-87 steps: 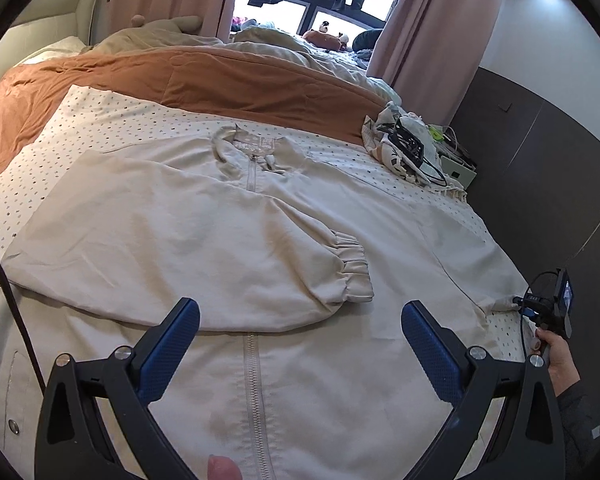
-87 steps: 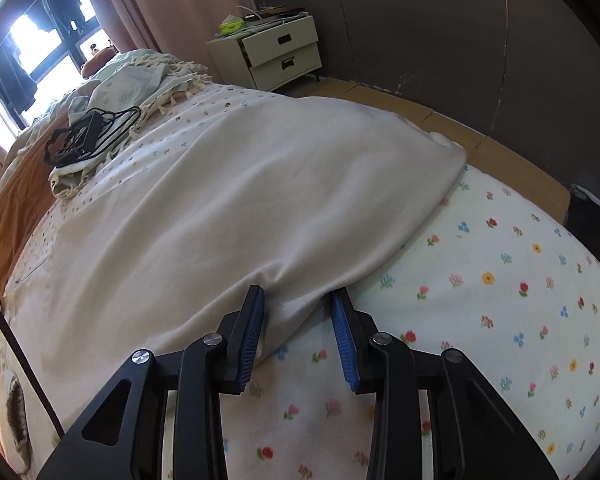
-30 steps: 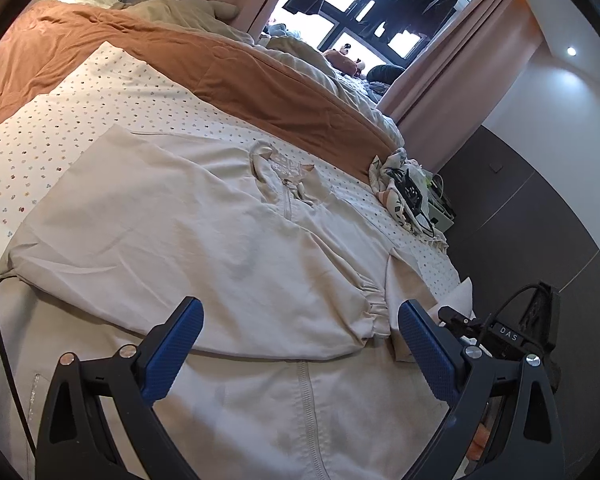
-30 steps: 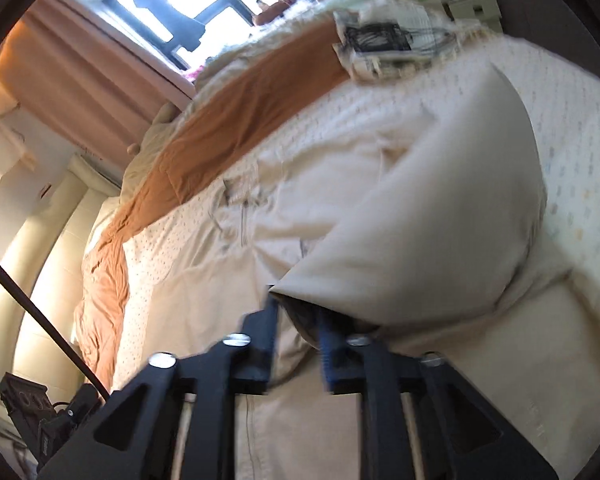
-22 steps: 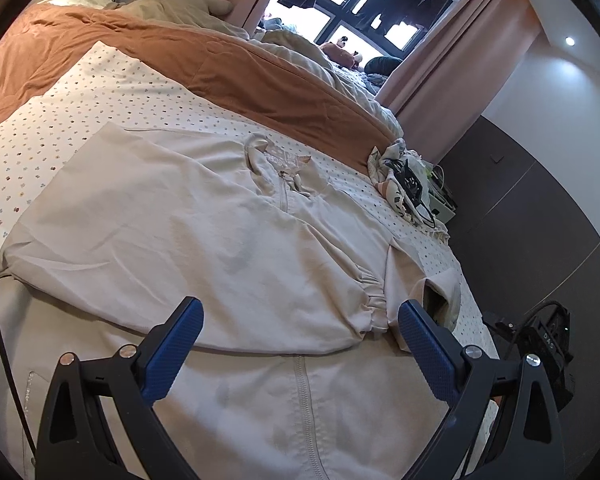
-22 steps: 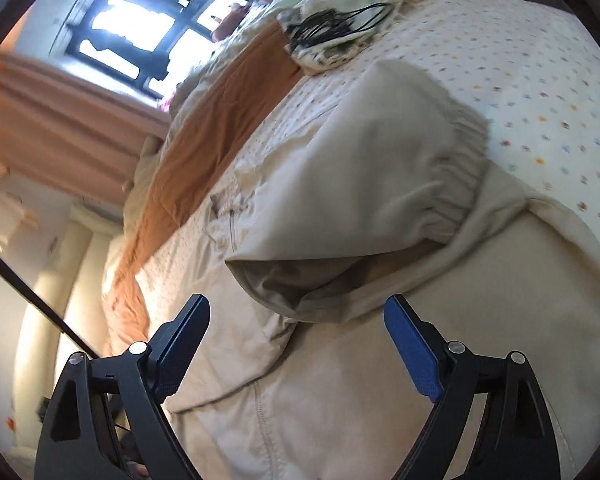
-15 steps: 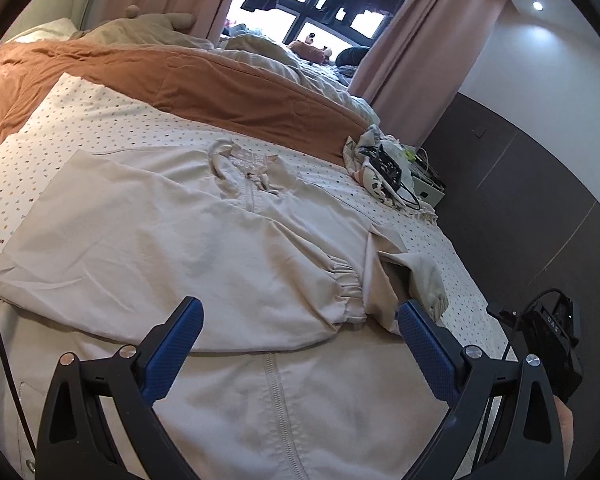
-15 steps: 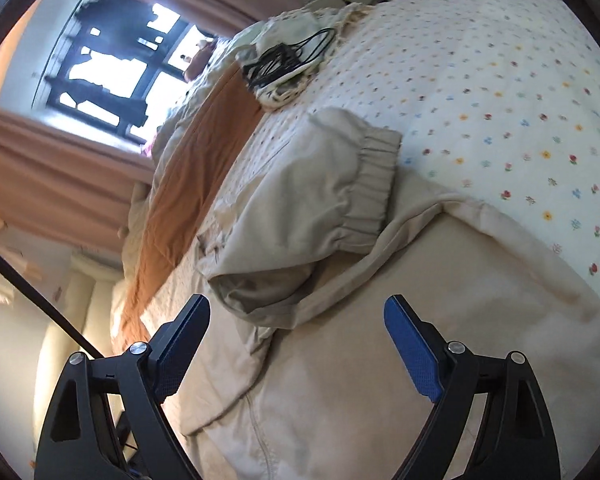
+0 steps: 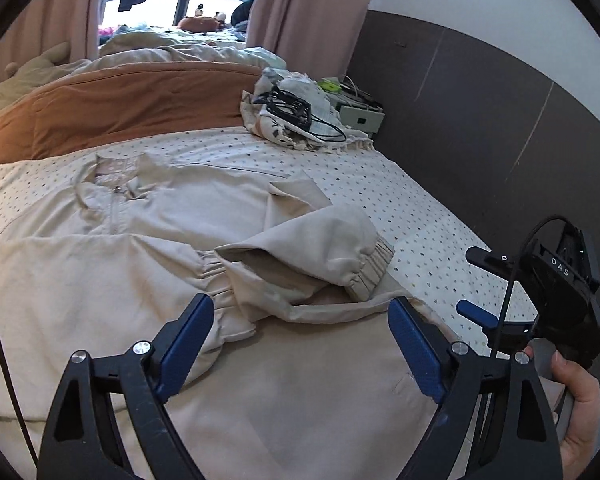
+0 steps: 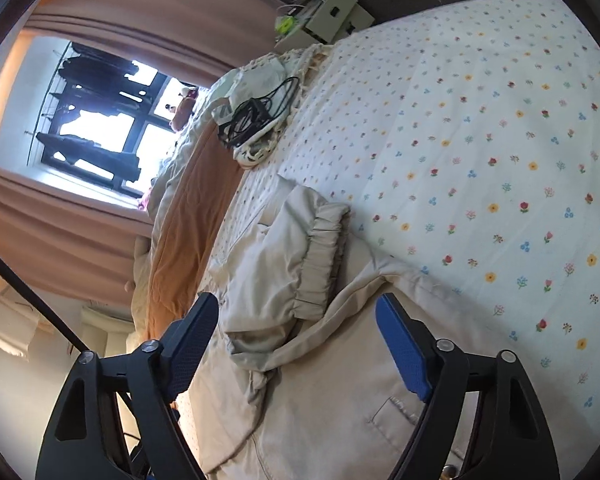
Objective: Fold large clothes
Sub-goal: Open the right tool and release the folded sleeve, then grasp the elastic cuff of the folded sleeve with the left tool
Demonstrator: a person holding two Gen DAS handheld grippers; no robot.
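Beige jacket (image 9: 148, 280) lies flat on the flowered bed sheet (image 9: 380, 184), both sleeves folded across its front. In the left wrist view we see the right gripper (image 9: 474, 285) and the hand (image 9: 578, 408) holding it at far right, which the right wrist view lacks. Compared with a second ago, the right sleeve (image 10: 300, 248) is released and lies on the jacket; both the left gripper (image 9: 298, 344) and right gripper stand wide, having just narrowed slightly, gripping nothing.
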